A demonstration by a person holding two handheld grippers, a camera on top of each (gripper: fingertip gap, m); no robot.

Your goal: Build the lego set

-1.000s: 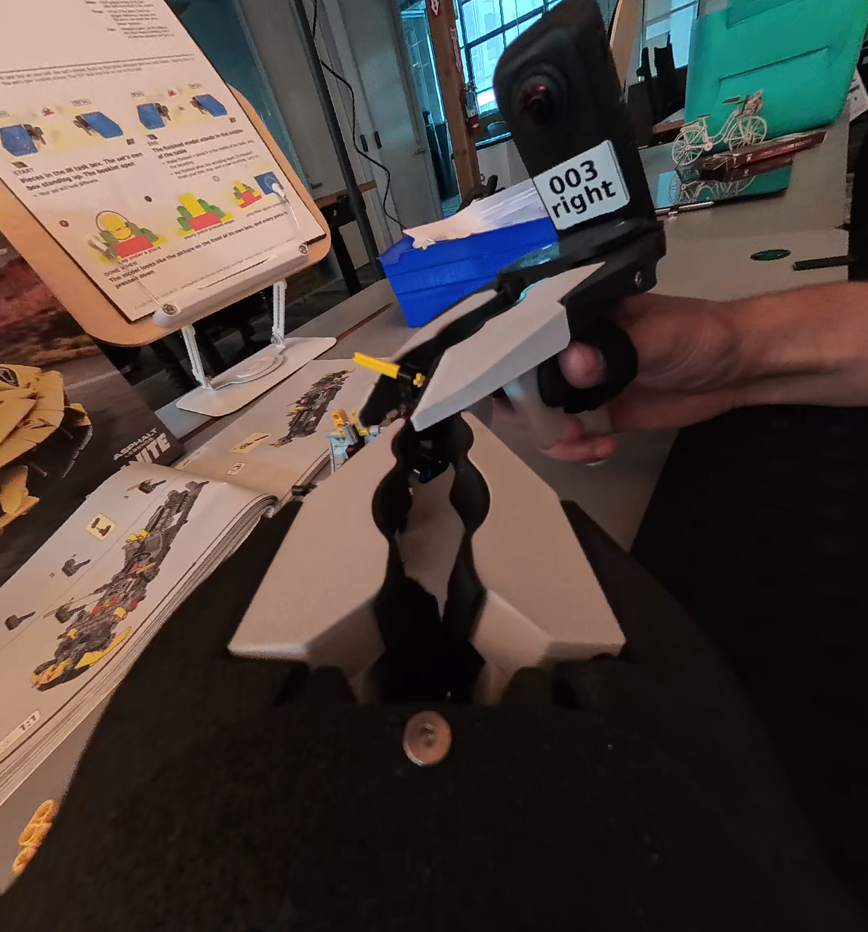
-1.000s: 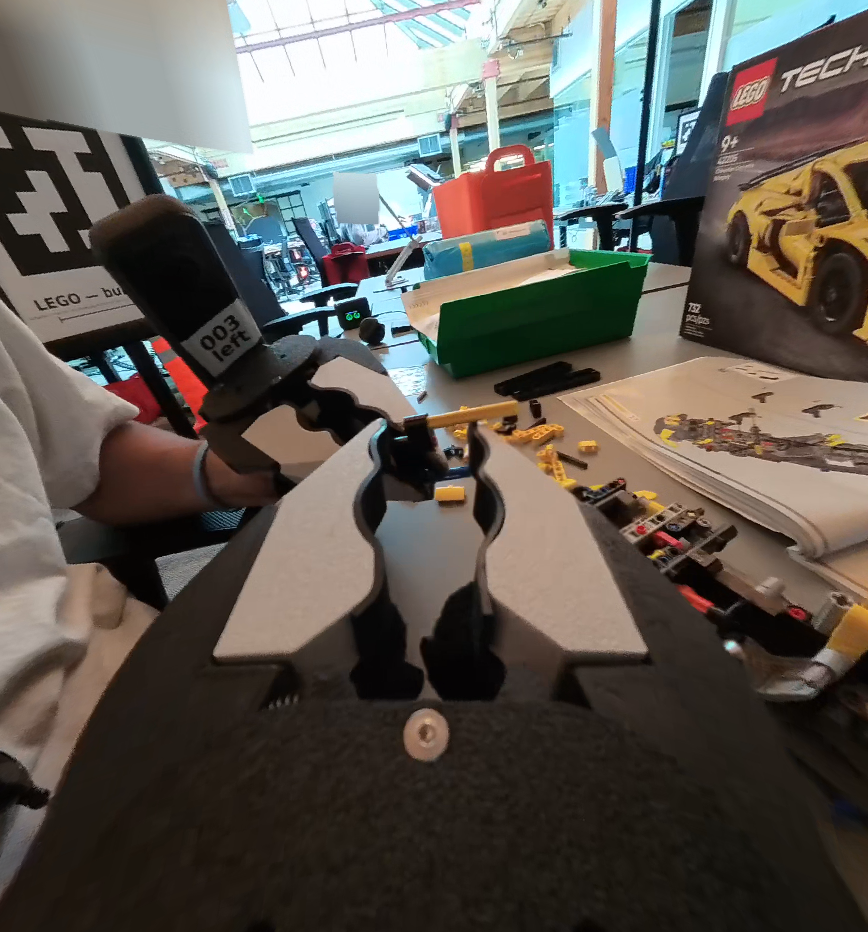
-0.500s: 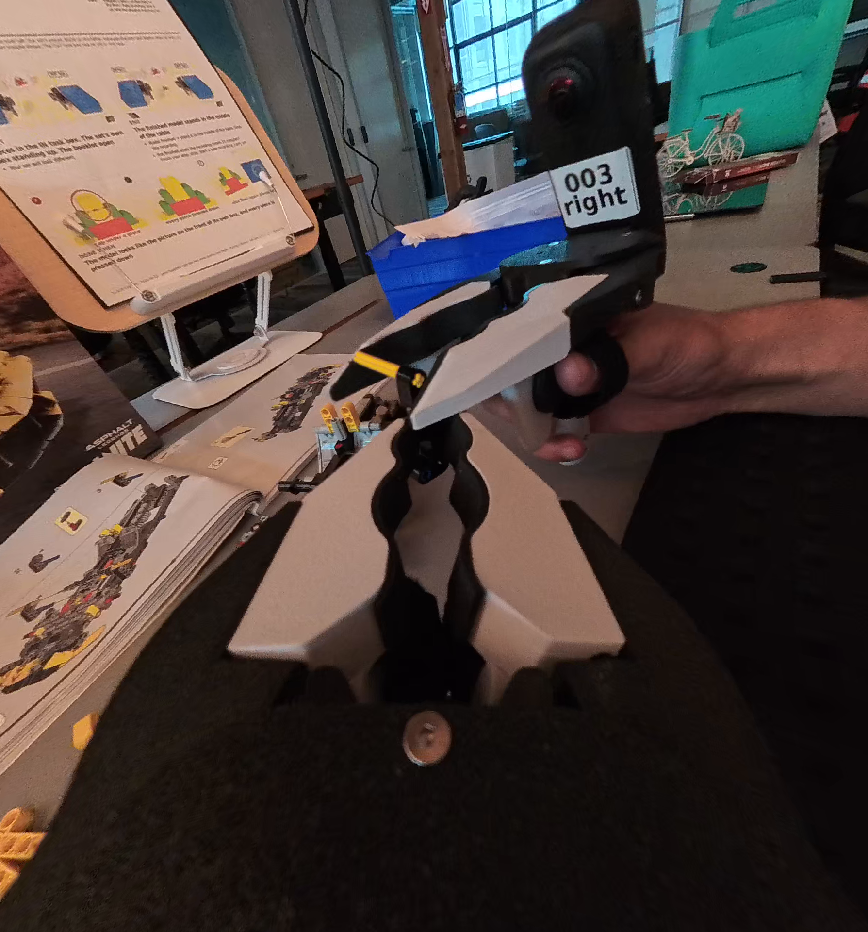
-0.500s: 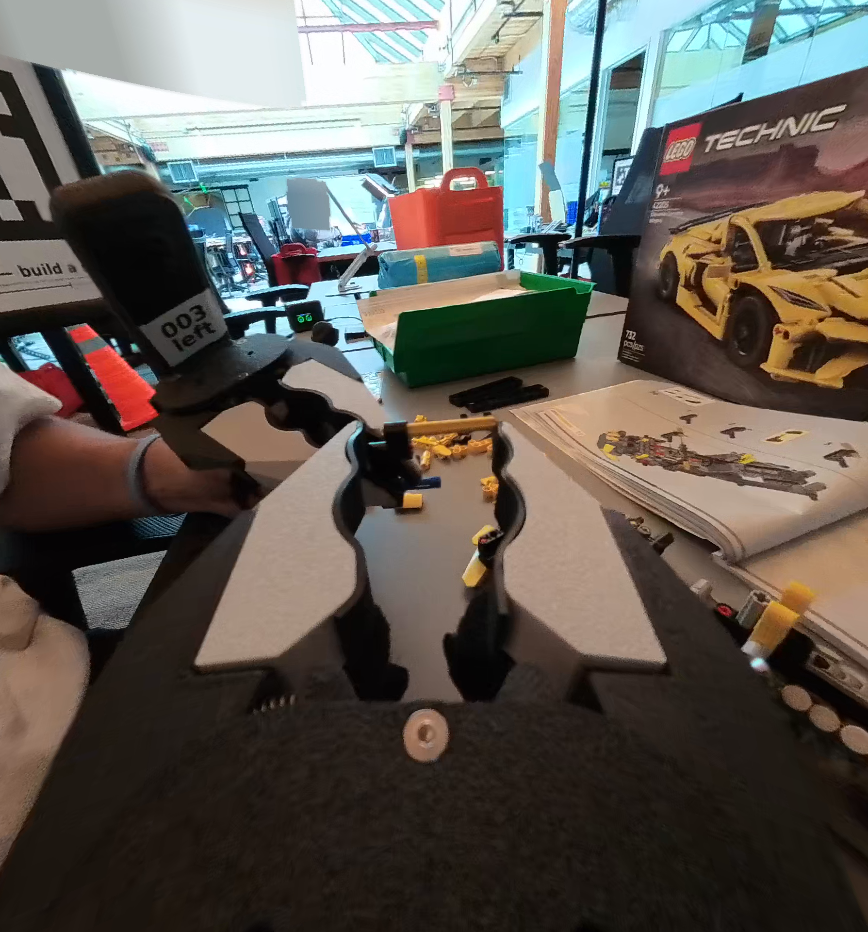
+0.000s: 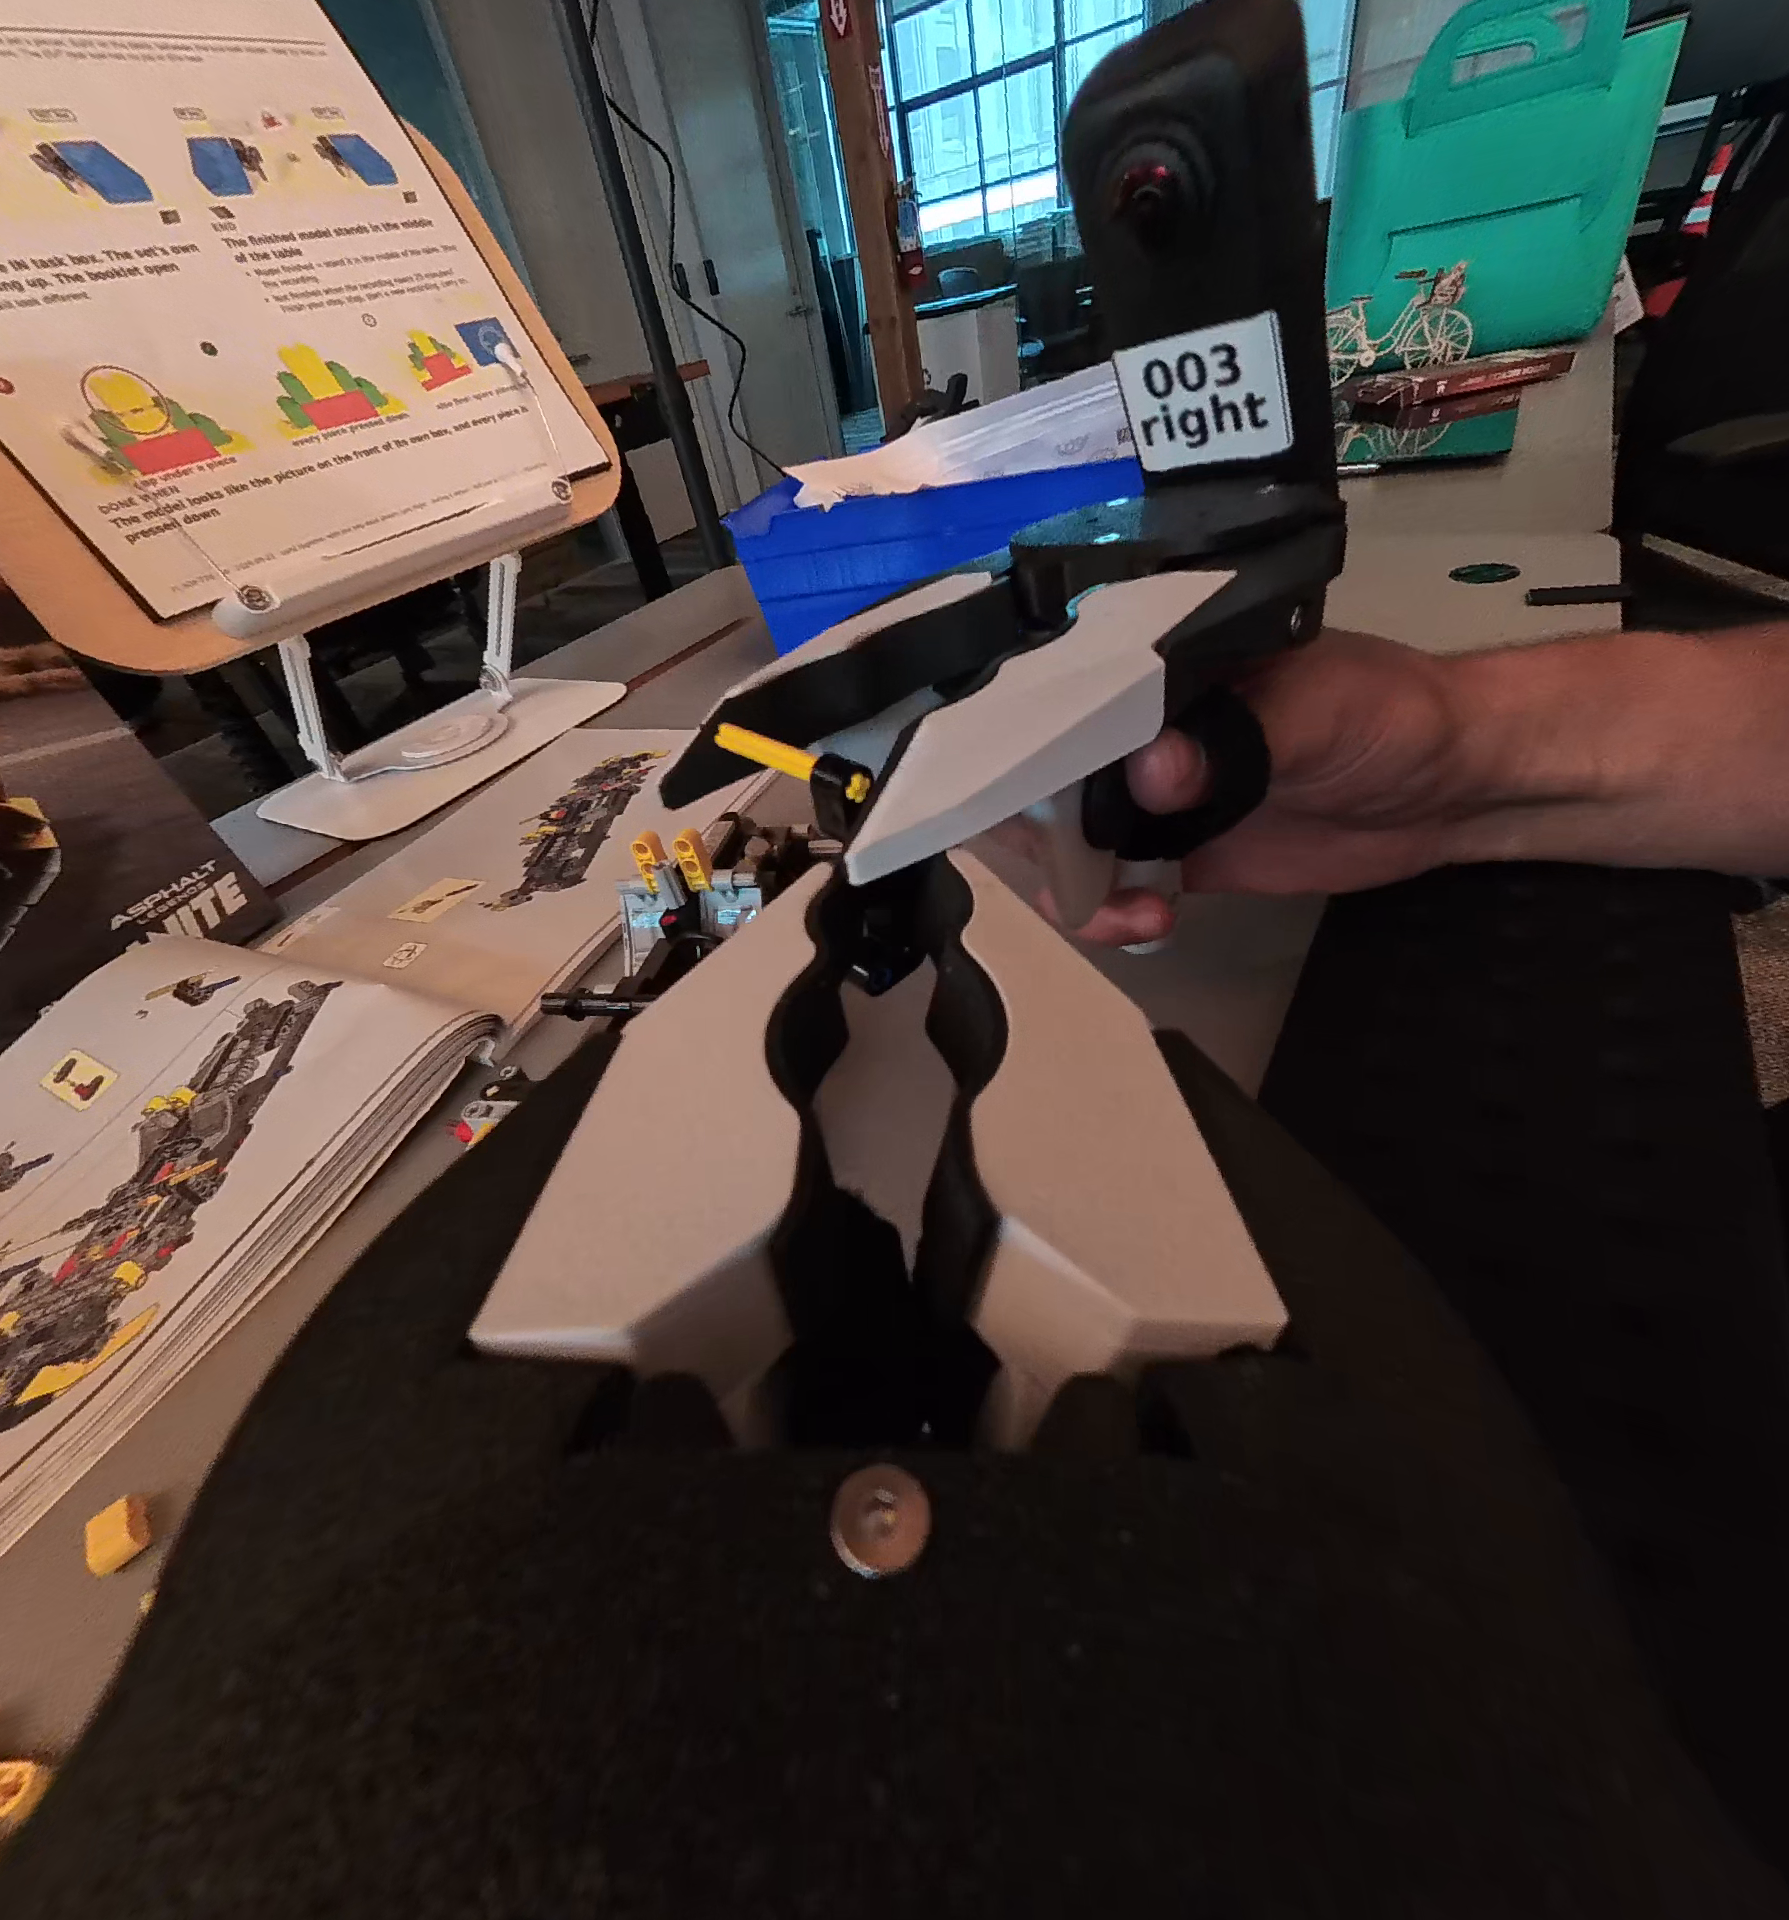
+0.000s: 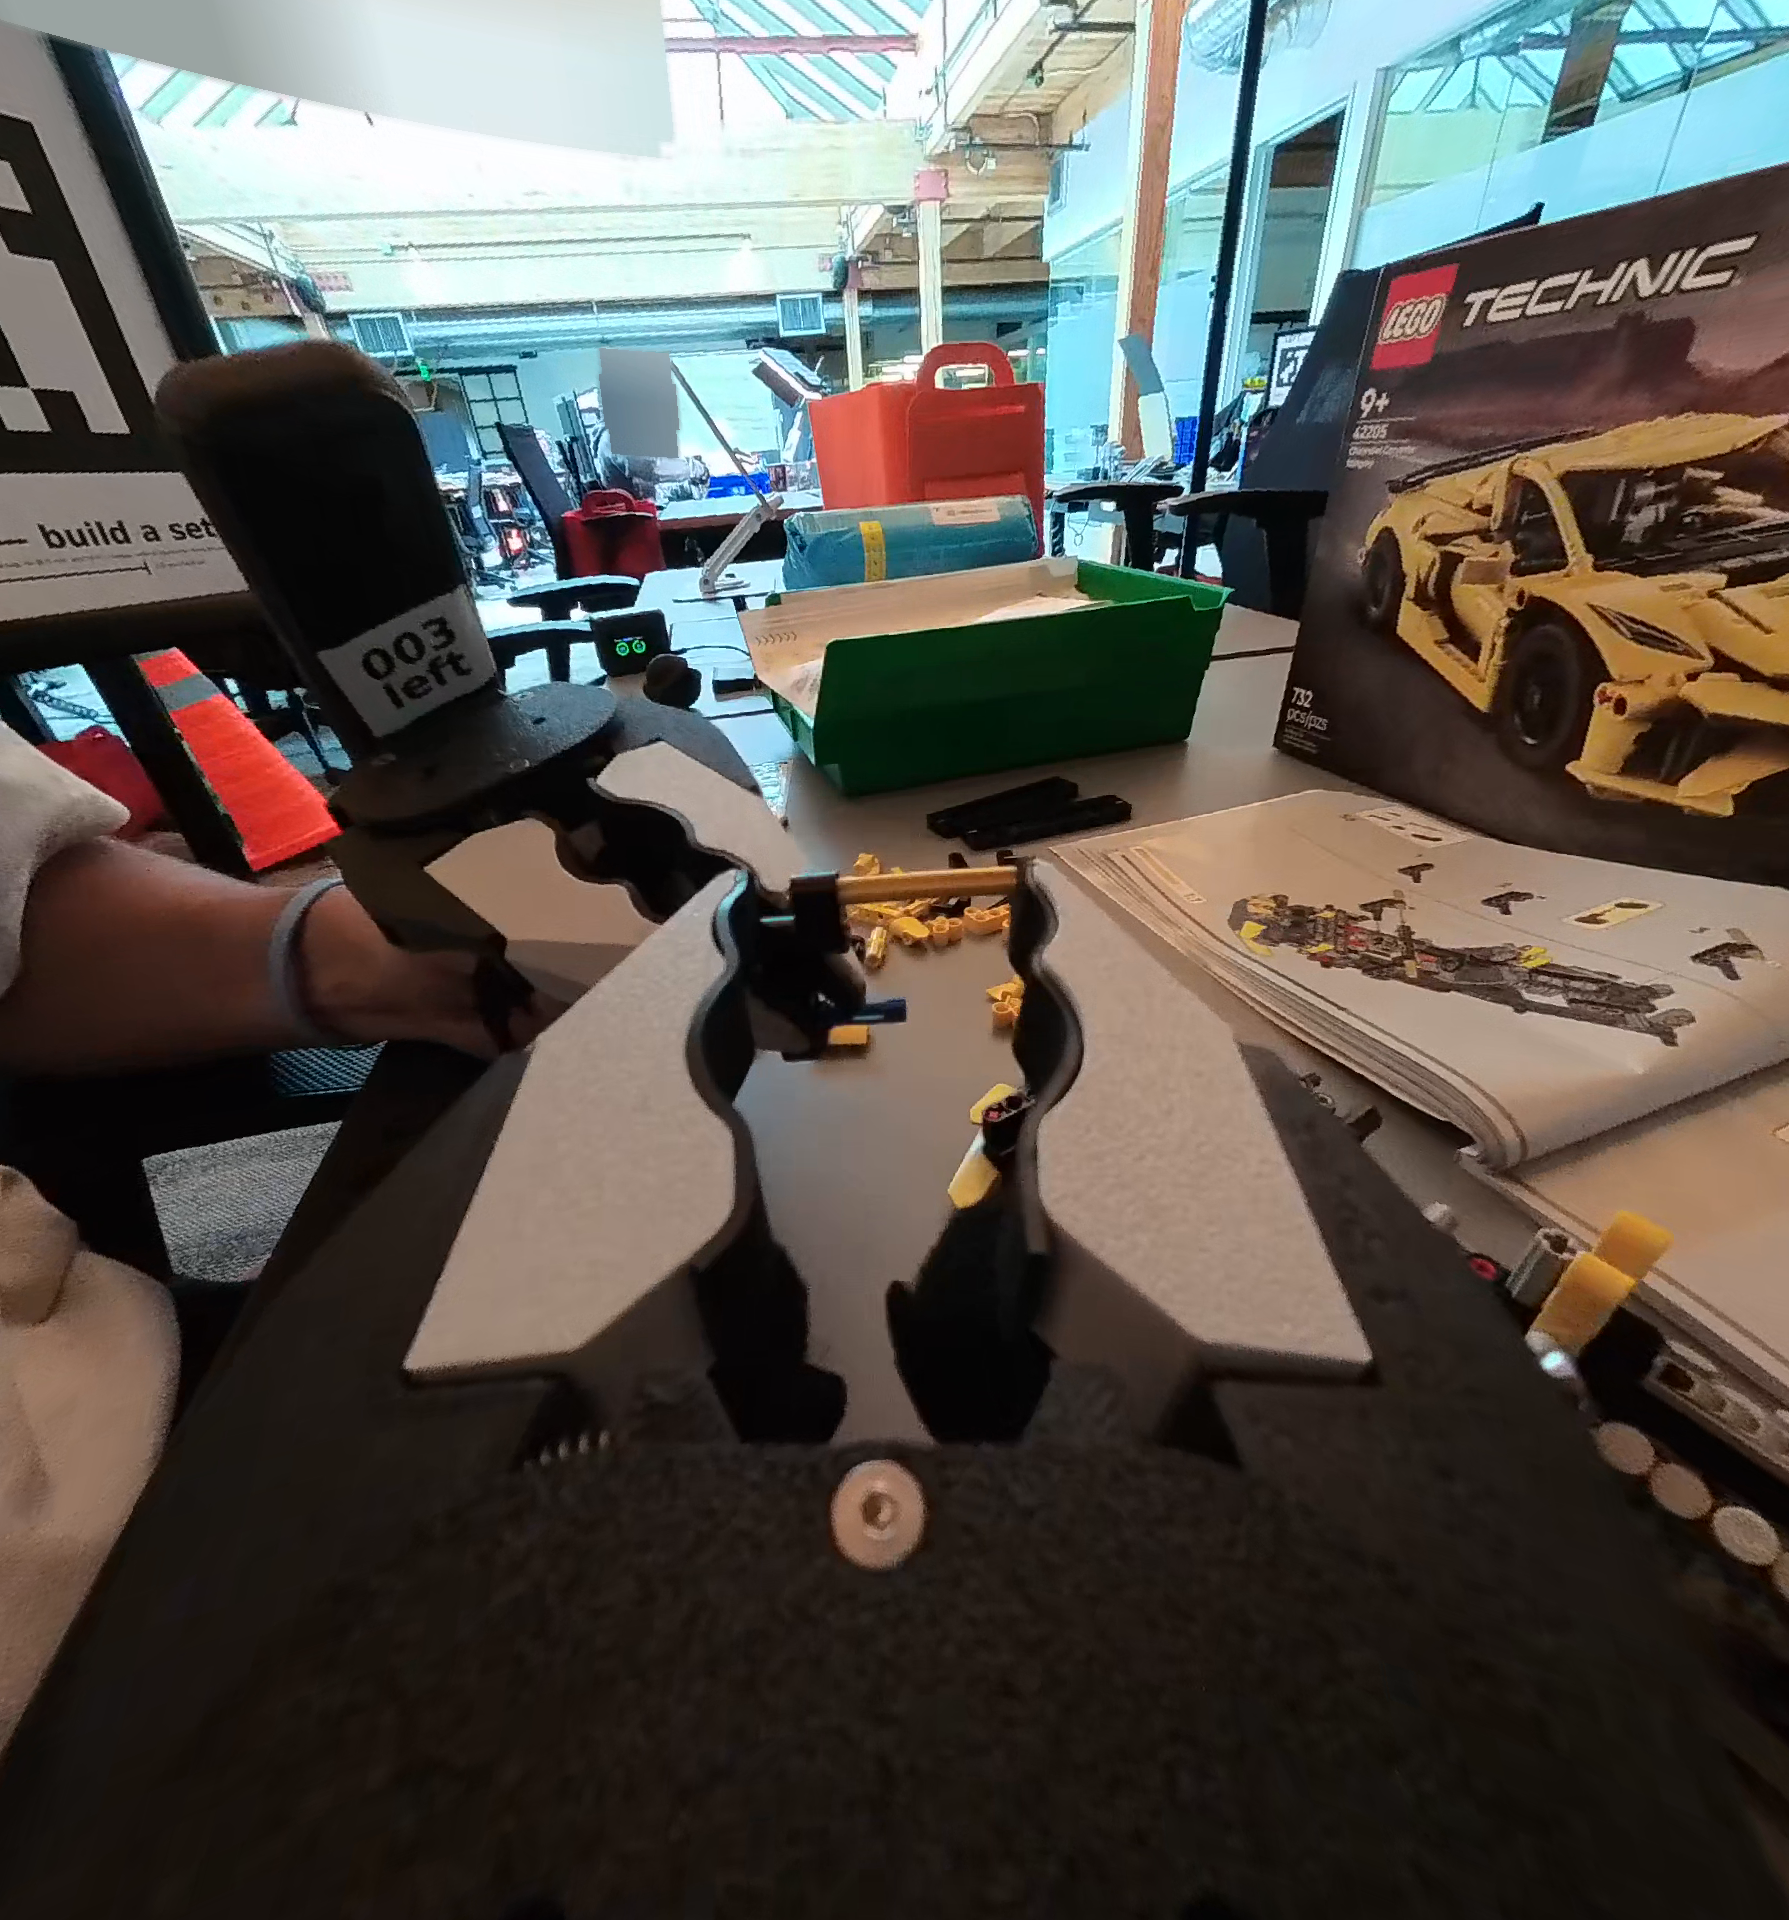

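Note:
My left gripper (image 5: pixel 885 925) is shut on a small black connector with a blue pin (image 5: pixel 874 971), held above the table. A yellow axle (image 5: pixel 765 750) sticks out of that connector. My right gripper (image 6: pixel 879 890) comes in from the right and straddles the axle (image 6: pixel 926 883). Its jaws stand about one axle length apart, and the axle lies end to end between the fingertips. The left gripper (image 6: pixel 791 977) and the blue pin (image 6: pixel 885 1006) also show in the right wrist view. The partly built chassis (image 5: pixel 682 894) sits on the table behind both grippers.
The open instruction booklet (image 6: pixel 1441 956) and the set's box (image 6: pixel 1596 582) are at the right. Behind are a green bin (image 6: pixel 994 686), black beams (image 6: pixel 1025 810) and loose yellow pieces (image 6: pixel 921 925). A sheet stand (image 5: pixel 246 312) and a blue bin (image 5: pixel 921 540) are beyond. My two grippers' fingertips are within a few centimetres of each other.
My right gripper opened wider, then narrowed to the axle's length. The axle, which reached past its right finger, now lies between the fingertips. The left gripper kept its hold.

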